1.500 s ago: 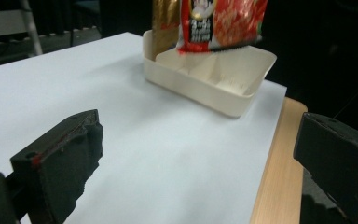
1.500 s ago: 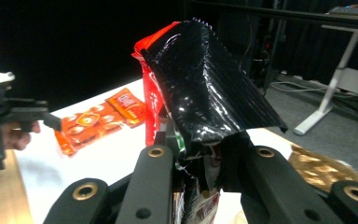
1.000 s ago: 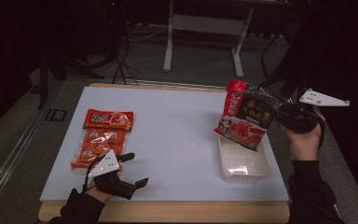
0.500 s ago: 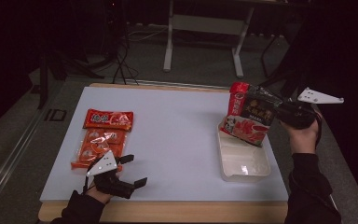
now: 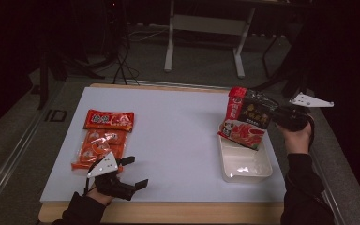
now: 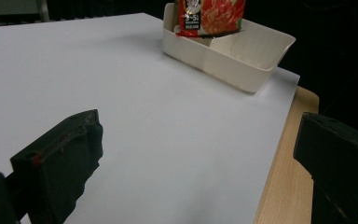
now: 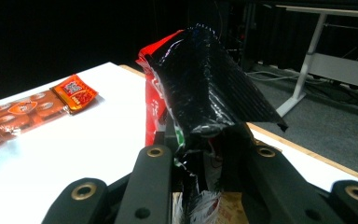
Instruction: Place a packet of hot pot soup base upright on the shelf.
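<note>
The worktop [image 5: 178, 136] is running out of frame below the left hand-held gripper [image 5: 133, 172], which is resting released, jaws wide. The right hand-held gripper [image 5: 274, 117] is gripping the snack packet [image 5: 246, 119], tilted, its lower edge dipping into the white tray [image 5: 243, 171] and hiding the far wall.

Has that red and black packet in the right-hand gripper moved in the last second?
Yes. The packet has come down toward the white tray; its lower edge now dips to the tray's far rim, held by the right gripper.

Two orange-red snack packs [image 5: 103, 138] touching on the white sheet [image 5: 173, 136]; grey desk frame [image 5: 206, 28] beyond
</note>
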A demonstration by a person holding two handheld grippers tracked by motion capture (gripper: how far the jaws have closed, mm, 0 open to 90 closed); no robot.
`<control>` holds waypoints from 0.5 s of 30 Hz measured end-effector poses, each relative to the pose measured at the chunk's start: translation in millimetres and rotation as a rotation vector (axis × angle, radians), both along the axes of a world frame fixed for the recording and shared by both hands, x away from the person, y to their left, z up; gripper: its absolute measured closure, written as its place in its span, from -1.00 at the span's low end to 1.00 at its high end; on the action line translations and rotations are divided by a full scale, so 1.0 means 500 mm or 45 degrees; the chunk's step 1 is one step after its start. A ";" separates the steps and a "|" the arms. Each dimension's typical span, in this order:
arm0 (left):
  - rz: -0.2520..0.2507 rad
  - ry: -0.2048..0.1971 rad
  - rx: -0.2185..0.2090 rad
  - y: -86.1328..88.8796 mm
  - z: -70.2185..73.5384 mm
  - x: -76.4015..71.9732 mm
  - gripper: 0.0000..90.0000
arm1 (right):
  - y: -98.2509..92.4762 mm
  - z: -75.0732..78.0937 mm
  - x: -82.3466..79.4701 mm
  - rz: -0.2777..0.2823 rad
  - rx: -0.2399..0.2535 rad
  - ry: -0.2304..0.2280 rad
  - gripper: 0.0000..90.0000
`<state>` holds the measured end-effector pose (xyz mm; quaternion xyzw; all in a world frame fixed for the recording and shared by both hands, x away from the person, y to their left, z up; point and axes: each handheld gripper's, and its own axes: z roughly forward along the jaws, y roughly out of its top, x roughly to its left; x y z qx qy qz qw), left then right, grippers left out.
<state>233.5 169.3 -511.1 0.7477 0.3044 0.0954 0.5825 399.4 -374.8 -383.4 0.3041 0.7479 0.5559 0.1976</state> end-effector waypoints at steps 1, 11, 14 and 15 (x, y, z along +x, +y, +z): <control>0.001 0.003 -0.004 0.000 0.000 0.000 -0.96 | 0.000 0.000 -0.002 -0.003 -0.012 -0.002 0.73; -0.005 0.012 0.002 -0.002 -0.002 0.001 -0.96 | -0.002 0.007 -0.010 -0.017 -0.055 -0.029 0.73; -0.006 0.013 0.004 -0.002 -0.003 0.001 -0.96 | 0.002 0.014 -0.014 -0.007 -0.094 -0.037 0.73; -0.006 0.016 0.005 -0.002 -0.003 0.001 -0.96 | 0.002 0.016 -0.016 -0.001 -0.101 -0.037 0.73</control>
